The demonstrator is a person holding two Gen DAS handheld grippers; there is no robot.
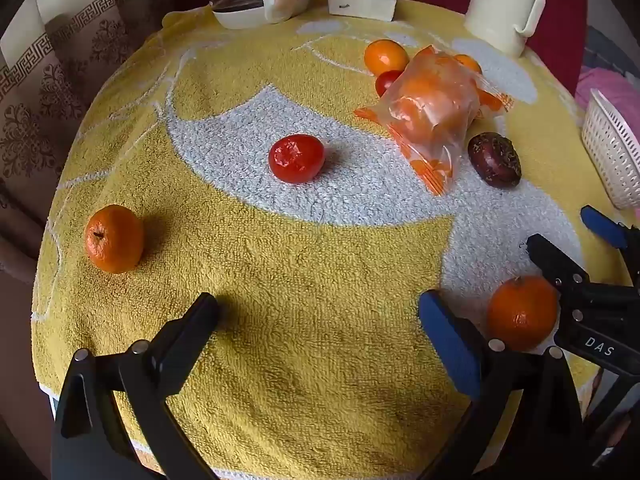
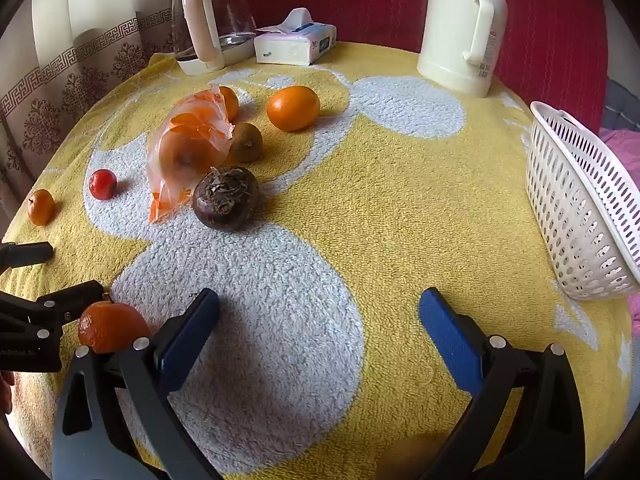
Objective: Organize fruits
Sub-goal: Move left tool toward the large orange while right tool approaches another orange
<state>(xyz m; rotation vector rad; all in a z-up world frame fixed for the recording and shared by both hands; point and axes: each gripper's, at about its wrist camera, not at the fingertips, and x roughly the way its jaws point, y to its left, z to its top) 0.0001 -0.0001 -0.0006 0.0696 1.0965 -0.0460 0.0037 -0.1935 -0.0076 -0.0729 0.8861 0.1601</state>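
Left tool (image 1: 318, 312) and right tool (image 2: 319, 308) both spread, empty; tangerine (image 1: 522, 312) between them, well short of the basket (image 2: 580, 216), probably the fruits' destination.

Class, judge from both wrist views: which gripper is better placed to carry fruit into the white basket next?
Right. The white basket lies on the right gripper's side, and the dark fruit sits ahead of it. The left gripper faces fruit farther away.

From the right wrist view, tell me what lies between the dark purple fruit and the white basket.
Nothing: in the right wrist view only bare yellow towel stretches between the dark purple fruit and the white basket.
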